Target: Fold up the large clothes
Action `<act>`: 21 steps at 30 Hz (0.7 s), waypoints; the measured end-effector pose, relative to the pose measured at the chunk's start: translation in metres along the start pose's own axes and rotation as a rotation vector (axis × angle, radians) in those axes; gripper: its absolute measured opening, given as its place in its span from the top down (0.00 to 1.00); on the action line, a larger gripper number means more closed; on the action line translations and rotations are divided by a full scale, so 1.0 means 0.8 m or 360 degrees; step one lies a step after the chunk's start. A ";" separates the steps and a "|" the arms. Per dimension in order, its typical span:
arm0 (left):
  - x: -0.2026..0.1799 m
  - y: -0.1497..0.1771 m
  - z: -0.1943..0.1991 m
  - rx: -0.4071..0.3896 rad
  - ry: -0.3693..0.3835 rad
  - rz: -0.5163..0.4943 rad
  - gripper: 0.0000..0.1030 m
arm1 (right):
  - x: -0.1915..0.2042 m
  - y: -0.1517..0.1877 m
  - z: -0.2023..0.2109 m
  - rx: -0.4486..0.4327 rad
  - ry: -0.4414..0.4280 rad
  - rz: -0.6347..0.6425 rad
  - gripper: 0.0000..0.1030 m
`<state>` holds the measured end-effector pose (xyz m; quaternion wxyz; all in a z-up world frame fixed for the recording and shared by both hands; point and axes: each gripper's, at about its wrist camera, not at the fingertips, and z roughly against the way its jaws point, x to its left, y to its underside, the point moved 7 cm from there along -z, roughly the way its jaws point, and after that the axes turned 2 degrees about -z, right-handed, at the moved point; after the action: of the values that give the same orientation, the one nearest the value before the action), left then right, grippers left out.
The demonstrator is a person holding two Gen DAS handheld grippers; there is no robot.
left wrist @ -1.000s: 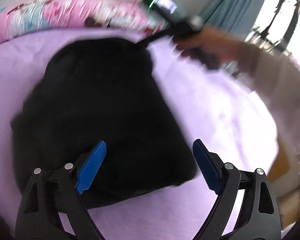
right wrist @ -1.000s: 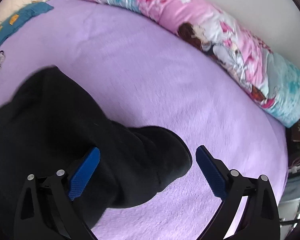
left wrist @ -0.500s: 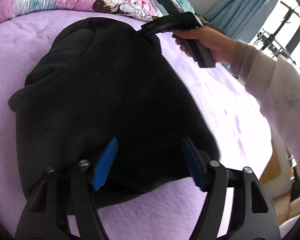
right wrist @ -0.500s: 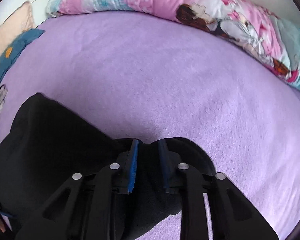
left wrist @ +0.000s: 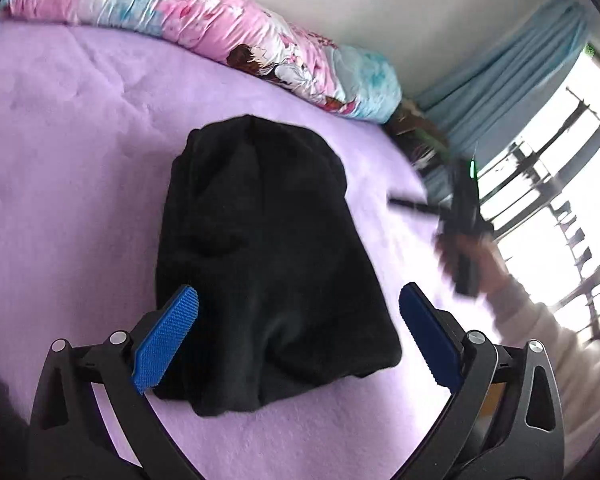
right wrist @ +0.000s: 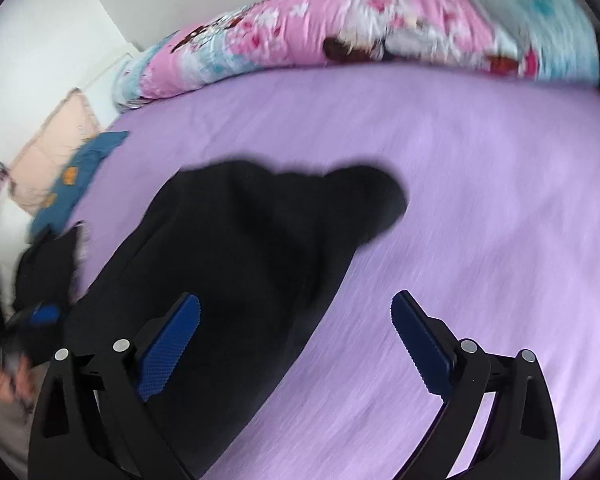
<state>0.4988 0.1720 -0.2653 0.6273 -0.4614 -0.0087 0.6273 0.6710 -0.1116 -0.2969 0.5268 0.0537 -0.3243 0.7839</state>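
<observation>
A black fleece garment (left wrist: pixel 268 256) lies folded in a compact bundle on the purple bed (left wrist: pixel 80 168). My left gripper (left wrist: pixel 298 336) is open and empty, raised above the bundle's near end. In the right wrist view the garment (right wrist: pixel 240 280) fills the lower left. My right gripper (right wrist: pixel 296 340) is open and empty, raised above the garment's right edge. The right gripper also shows, blurred, in the left wrist view (left wrist: pixel 460 216), off to the right of the garment and clear of it.
A rolled pink and blue floral quilt (left wrist: pixel 220 28) lies along the far side of the bed by the wall. Blue curtains (left wrist: pixel 512 64) and a bright window are at the right. A peach pillow (right wrist: pixel 56 148) and a blue cloth (right wrist: pixel 76 176) lie at the bed's left end.
My right gripper was shut on the garment's far corner half a second ago; it has let go, opened and pulled away right. My left gripper has opened wider and drawn back.
</observation>
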 end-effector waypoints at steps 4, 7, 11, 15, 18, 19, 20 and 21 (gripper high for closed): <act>0.068 -0.015 -0.028 0.0150 0.0063 0.0182 0.06 | -0.015 0.046 -0.023 0.0008 -0.0233 -0.0238 0.08; 0.114 -0.014 -0.057 0.0235 0.0138 0.0382 0.06 | -0.021 0.068 -0.047 0.0004 -0.0409 -0.0410 0.08; 0.149 -0.014 -0.092 0.0324 0.0197 0.0495 0.05 | -0.026 0.084 -0.077 -0.0016 -0.0537 -0.0567 0.06; 0.164 -0.022 -0.115 0.0323 0.0313 0.0554 0.05 | -0.024 0.089 -0.101 -0.0029 -0.0677 -0.0649 0.06; 0.168 -0.032 -0.126 0.0317 0.0405 0.0572 0.05 | -0.015 0.091 -0.108 -0.0043 -0.0835 -0.0676 0.06; 0.169 -0.037 -0.129 0.0304 0.0448 0.0585 0.06 | -0.010 0.091 -0.110 -0.0043 -0.0863 -0.0669 0.06; 0.168 -0.042 -0.135 0.0301 0.0486 0.0592 0.06 | -0.003 0.092 -0.115 -0.0034 -0.0881 -0.0642 0.06; 0.166 -0.041 -0.144 0.0326 0.0498 0.0587 0.06 | 0.002 0.093 -0.119 -0.0022 -0.0890 -0.0623 0.05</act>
<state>0.6203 0.2190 -0.3877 0.5394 -0.4807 0.2363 0.6497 0.6307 -0.0742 -0.4043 0.5582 0.3242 -0.4452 0.6206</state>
